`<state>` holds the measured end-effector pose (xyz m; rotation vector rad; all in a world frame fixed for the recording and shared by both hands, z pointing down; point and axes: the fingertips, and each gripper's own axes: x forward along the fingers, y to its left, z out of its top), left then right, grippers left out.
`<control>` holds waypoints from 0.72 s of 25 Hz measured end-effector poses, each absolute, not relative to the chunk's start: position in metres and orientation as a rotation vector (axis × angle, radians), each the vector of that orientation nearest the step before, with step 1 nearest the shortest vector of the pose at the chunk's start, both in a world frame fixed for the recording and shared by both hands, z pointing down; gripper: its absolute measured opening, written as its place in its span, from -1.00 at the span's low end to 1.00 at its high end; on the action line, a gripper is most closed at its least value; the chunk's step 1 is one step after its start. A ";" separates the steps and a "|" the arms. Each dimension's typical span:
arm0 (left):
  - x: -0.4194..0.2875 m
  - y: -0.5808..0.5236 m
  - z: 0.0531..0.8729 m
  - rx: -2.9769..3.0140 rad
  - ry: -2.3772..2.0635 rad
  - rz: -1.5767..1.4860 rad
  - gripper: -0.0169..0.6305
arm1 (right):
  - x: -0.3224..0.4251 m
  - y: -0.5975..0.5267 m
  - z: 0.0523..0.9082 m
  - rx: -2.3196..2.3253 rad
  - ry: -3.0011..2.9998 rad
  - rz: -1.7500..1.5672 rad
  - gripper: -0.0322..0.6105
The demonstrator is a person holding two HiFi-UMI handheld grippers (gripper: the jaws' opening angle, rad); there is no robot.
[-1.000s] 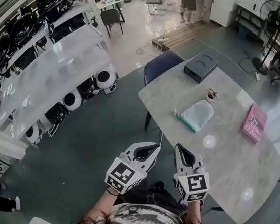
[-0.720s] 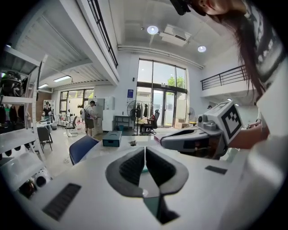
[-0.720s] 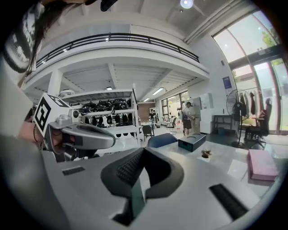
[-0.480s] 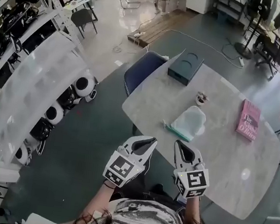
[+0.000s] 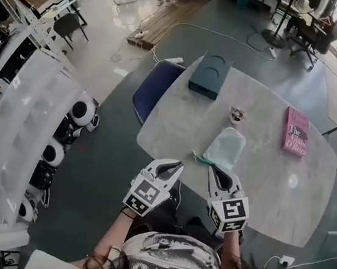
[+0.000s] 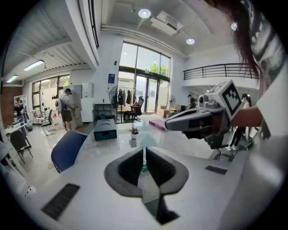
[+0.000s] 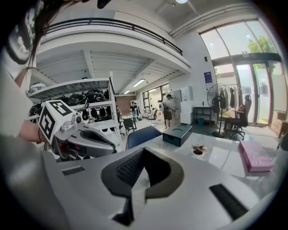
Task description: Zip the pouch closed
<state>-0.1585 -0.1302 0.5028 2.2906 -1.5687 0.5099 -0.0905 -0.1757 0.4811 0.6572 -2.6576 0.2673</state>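
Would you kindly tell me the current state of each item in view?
Pouch: flat on the table, untouched, zip too small to tell.
Book: closed, lying flat.
Box: closed.
Left gripper: shut, empty.
Right gripper: shut, empty.

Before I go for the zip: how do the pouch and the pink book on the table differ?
The pouch is pale green with a rounded far end and a teal near edge; the book is pink, square-cornered, with print on its cover. The pouch lies by the near edge of the table; the book lies farther off to the right. Both lie flat on the table, untouched.
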 end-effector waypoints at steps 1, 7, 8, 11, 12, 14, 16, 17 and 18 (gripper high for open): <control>-0.160 -0.131 0.510 2.303 -1.532 0.534 -0.89 | -0.091 -0.177 0.484 0.673 -2.646 0.275 -0.91; -0.170 -0.147 0.558 2.358 -1.339 0.640 -0.89 | -0.102 -0.176 0.510 0.704 -2.598 0.351 -0.91; -0.172 -0.152 0.565 2.371 -1.310 0.661 -0.89 | -0.104 -0.176 0.514 0.708 -2.591 0.355 -0.91; -0.173 -0.165 0.589 2.421 -1.208 0.747 -0.89 | -0.107 -0.174 0.525 0.733 -2.563 0.375 -0.91; -0.173 -0.170 0.598 2.438 -1.173 0.788 -0.89 | -0.107 -0.173 0.529 0.740 -2.556 0.389 -0.91; -0.172 -0.180 0.615 2.464 -1.109 0.873 -0.89 | -0.106 -0.172 0.536 0.753 -2.544 0.414 -0.91; -0.171 -0.191 0.629 2.475 -1.052 0.929 -0.87 | -0.104 -0.171 0.540 0.775 -2.530 0.427 -0.91; -0.169 -0.194 0.636 2.477 -1.016 0.947 -0.76 | -0.102 -0.171 0.542 0.790 -2.522 0.435 -0.91; -0.167 -0.197 0.642 2.480 -0.975 0.963 -0.57 | -0.100 -0.171 0.544 0.807 -2.515 0.445 -0.91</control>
